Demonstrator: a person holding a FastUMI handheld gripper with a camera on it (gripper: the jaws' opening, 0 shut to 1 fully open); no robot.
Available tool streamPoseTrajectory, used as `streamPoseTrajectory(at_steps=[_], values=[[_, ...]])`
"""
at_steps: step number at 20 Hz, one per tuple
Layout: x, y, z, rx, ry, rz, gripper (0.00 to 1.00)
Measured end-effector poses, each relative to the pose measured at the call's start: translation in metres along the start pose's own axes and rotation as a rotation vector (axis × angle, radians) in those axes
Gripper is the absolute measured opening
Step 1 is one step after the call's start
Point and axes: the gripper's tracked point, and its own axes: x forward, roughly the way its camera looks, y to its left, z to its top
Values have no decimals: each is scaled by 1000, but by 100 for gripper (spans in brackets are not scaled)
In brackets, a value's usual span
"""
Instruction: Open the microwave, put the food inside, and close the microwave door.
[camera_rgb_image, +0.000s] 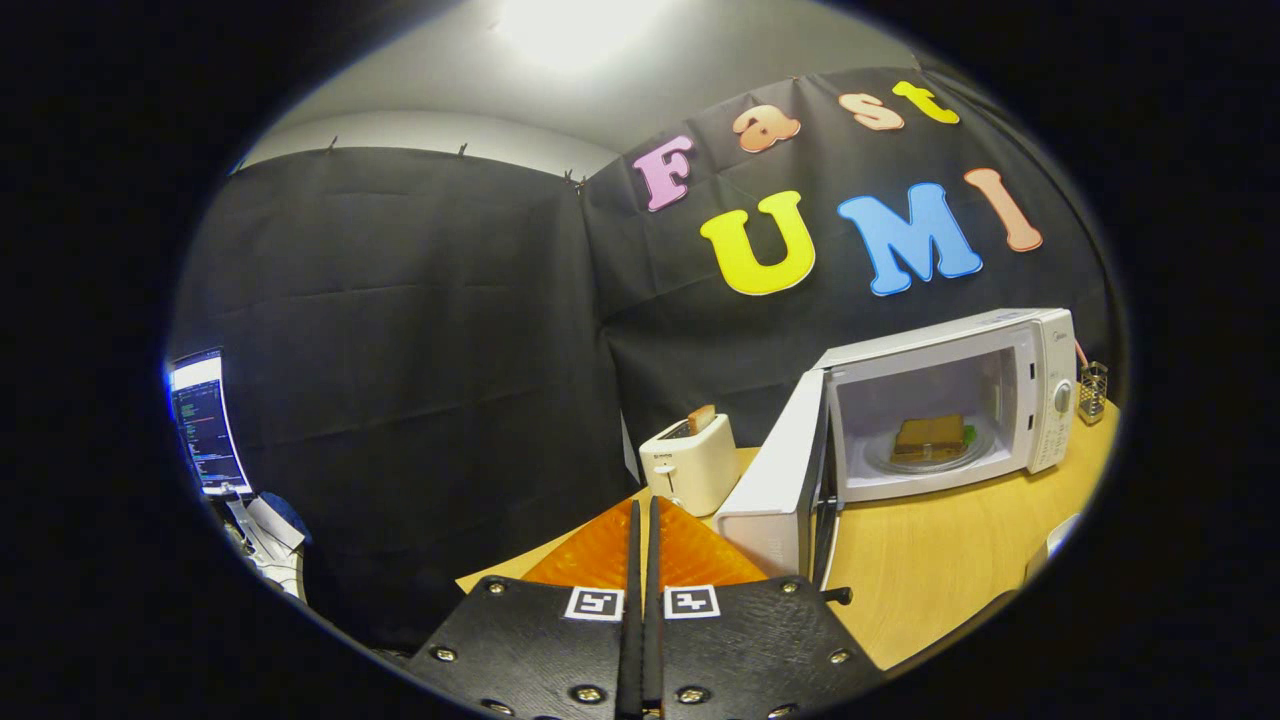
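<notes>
A white microwave (1040, 400) stands on the wooden table (940, 570), off to the right beyond my fingers. Its door (775, 480) is swung wide open toward me. Inside, a sandwich (930, 437) lies on the glass turntable plate (925, 455). My gripper (642, 520) is shut, its two fingers pressed together with nothing between them. It points left of the open door, above an orange mat (690, 555).
A white toaster (690, 462) with a slice of bread sticking out stands just beyond the fingertips, left of the microwave door. A small wire holder (1092, 390) sits right of the microwave. A lit screen (205, 425) stands far left, past the table's edge.
</notes>
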Motion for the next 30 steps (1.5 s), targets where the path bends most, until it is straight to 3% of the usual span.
streamPoseTrajectory(at_steps=[15,30], values=[[-50,-196,44,-36,-110,-352,1],[-53,-324,66,-32,-107,-550,1]])
